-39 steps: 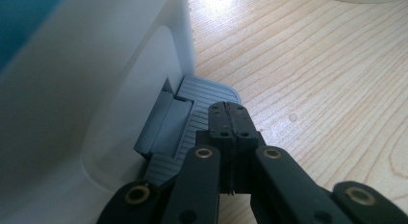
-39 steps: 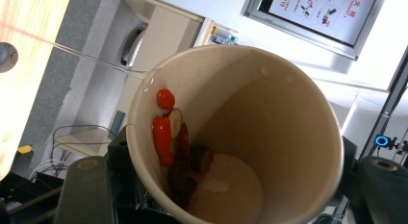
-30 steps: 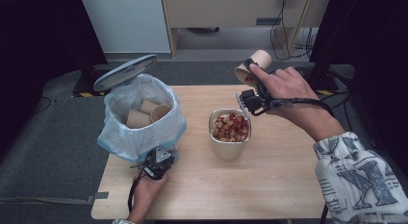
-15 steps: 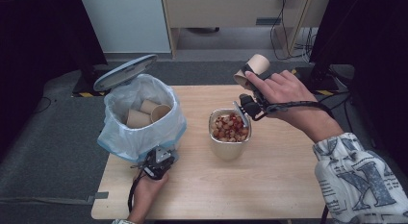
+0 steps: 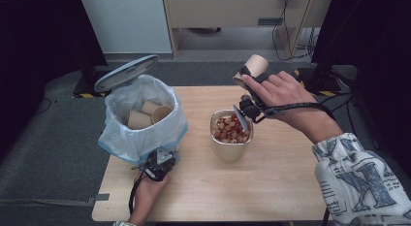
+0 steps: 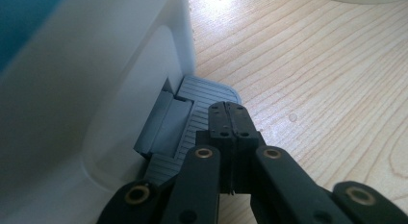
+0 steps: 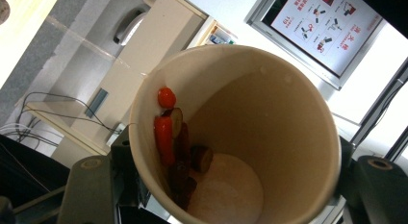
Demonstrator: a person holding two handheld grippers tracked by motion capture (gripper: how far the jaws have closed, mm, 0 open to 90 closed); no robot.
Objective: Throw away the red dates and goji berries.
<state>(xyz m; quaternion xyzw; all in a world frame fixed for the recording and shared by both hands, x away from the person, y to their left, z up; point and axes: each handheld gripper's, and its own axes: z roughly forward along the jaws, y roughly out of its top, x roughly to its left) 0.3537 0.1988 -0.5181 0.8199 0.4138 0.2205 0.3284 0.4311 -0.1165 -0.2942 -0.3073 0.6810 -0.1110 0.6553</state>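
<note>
Seen from the high view, the right hand-held gripper [image 5: 248,76] grips a paper cup [image 5: 253,70] on its side above the far edge of the wooden surface [image 5: 271,187], just beyond a food-filled container [image 5: 231,134]; the left hand-held gripper [image 5: 162,159] sits at the foot of a bag-lined bin [image 5: 140,119]. In the left gripper view, closed jaws press the bin's grey pedal [image 6: 192,118]. In the right gripper view, the clamped cup [image 7: 269,137] shows food scraps [image 7: 175,142] clinging inside.

The right gripper [image 5: 249,75] tilted its paper cup [image 5: 253,68] further up
</note>
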